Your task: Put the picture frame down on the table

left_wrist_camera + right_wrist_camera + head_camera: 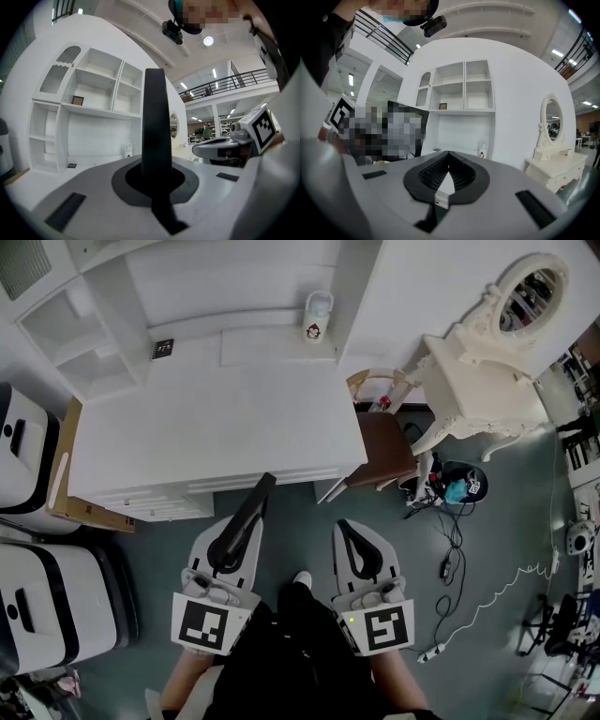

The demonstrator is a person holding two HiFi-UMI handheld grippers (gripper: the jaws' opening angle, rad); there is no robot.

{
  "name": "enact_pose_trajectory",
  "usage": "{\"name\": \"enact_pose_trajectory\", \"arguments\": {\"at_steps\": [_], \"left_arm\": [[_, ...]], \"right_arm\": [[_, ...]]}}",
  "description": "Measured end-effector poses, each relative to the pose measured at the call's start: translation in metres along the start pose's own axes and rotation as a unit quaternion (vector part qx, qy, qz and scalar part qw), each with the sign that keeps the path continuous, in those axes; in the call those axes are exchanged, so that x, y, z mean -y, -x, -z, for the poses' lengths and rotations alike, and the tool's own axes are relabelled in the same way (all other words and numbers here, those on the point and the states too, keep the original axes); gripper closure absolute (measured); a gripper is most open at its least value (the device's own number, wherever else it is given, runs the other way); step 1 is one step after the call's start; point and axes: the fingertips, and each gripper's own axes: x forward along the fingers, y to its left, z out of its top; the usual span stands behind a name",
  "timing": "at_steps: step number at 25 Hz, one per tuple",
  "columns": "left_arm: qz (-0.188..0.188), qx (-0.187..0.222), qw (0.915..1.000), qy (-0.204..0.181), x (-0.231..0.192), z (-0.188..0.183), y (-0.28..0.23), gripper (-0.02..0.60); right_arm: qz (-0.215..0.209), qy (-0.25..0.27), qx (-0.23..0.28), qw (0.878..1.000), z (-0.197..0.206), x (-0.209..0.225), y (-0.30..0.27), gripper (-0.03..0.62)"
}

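Black and thin, the picture frame [255, 504] is standing on edge in the left gripper [228, 549], whose jaws are clamping its lower part. In the left gripper view the frame is rising from between the pads as a dark vertical bar. Frame and gripper are hanging over the grey-green floor, just in front of the near edge of the white table [216, 427]. The frame's upper end is overlapping the table's front in the head view, but the frame is not resting on the tabletop. The right gripper [349, 532] is hanging in front of the same near edge, toward the table's right corner and beside the left one. Its jaws are pressing together tip to tip with nothing between them, as the right gripper view is showing. Both grippers are pointing toward the table. Along the table's far side a white shelf unit [84, 343] is rising. A small dark square item [161, 349] is lying at the back left of the tabletop, and a small white bottle [318, 315] is standing at the back right. Off the table's right corner a brown chair [382, 448] is standing close by. Farther right of the table a cream dressing table [478, 381] is carrying an oval mirror [532, 292]. Against the table's left side a cardboard sheet [64, 486] is leaning.
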Motion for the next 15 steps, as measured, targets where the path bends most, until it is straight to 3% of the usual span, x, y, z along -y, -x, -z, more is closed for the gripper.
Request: {"name": "enact_pose_trajectory", "arguments": {"at_steps": [15], "left_arm": [[-0.06, 0.013, 0.998, -0.01, 0.052, -0.01, -0.049, 0.569]], "right_arm": [[-0.048, 0.006, 0.022, 0.999, 0.005, 0.082, 0.009, 0.592]]}}
